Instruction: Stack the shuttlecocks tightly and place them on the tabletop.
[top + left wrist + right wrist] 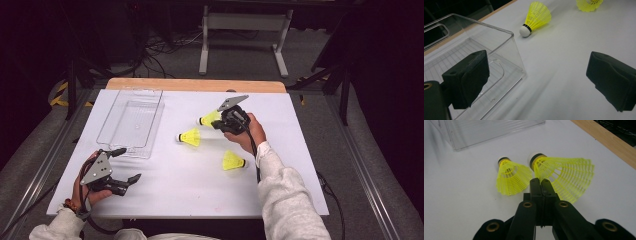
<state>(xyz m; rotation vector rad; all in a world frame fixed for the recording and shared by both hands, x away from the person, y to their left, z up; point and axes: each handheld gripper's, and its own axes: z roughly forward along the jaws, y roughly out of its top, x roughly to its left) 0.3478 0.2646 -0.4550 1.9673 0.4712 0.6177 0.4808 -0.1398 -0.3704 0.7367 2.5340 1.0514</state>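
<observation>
The right gripper [540,181] pinches the skirt of a yellow shuttlecock [564,176] near the table's far edge — a pickup, apparently. The left gripper [122,167], jaws spread, waits beside the clear plastic bin [131,120] — the likely destination, demanding a lift and carry leftward.

Black tongs [216,121] with brass screws, grey three-cornered plates — pale sleeves (bracelet [70,205] at left wrist).

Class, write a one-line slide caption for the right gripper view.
Right gripper pinches a yellow shuttlecock's skirt; another shuttlecock lies beside.
</observation>
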